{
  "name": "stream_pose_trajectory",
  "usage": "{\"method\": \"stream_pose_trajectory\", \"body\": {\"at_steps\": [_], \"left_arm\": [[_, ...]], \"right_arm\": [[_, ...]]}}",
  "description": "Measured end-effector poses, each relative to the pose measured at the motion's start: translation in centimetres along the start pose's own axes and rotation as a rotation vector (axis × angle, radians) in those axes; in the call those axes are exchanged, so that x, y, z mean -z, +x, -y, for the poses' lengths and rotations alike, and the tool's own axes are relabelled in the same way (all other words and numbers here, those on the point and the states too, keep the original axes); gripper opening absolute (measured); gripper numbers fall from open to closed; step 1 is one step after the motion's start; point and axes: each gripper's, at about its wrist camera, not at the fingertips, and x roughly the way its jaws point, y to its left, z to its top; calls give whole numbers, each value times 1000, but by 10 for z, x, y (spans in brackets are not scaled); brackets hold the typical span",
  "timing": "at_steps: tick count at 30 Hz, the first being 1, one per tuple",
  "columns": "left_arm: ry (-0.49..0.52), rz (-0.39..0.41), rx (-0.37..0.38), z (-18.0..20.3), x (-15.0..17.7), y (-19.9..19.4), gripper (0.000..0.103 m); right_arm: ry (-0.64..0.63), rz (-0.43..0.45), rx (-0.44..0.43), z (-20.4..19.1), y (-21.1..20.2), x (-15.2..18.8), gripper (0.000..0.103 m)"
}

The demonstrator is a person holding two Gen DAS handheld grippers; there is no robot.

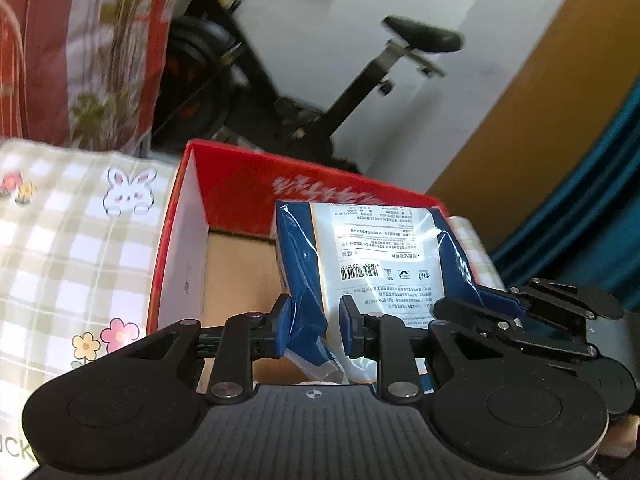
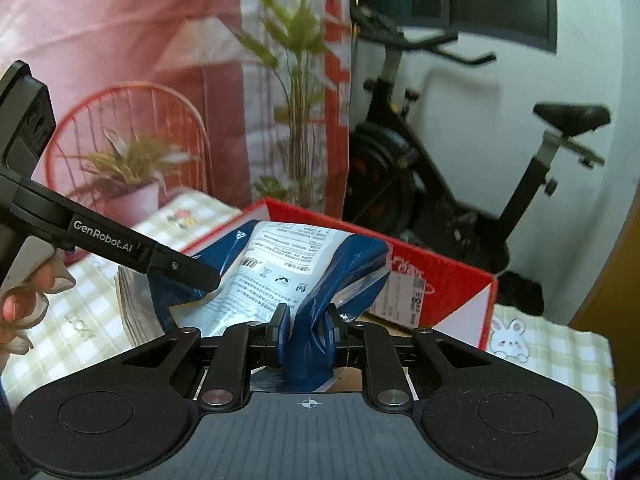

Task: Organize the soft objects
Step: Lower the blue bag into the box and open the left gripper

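Left wrist view puts the biggest thing behind everything: a black exercise bike against the white wall, with a red plant-print curtain to its left. Under my work lies the tabletop, covered in a checked cloth with rabbits and flowers. On it stands a red cardboard box, open at the top, its brown floor bare on the left side. Over the right half of that box I hold a blue and white plastic pack, printed with small text and a barcode, standing roughly upright with its top edge level with the box's far wall.

My left gripper has its fingers clamped on the near left blue edge of the pack, the film bunched between the blue pads. My right gripper comes in from the right side and bites the pack's near right edge.

Right wrist view shows the same grip from the other side: my right gripper has its fingers pressed together on a twisted fold of the blue film, while the left gripper reaches in from the left and meets the pack at its left edge, above the red box.
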Motion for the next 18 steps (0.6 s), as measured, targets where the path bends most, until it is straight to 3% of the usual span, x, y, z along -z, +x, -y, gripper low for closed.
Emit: {"method": "stream_pose_trajectory", "body": {"at_steps": [8, 18], "left_arm": [[-23, -105, -46, -13, -23, 50, 26], [12, -140, -66, -11, -37, 72, 26]], "right_arm": [[30, -140, 21, 20, 71, -7, 16], [169, -300, 70, 36, 118, -6, 16]]}}
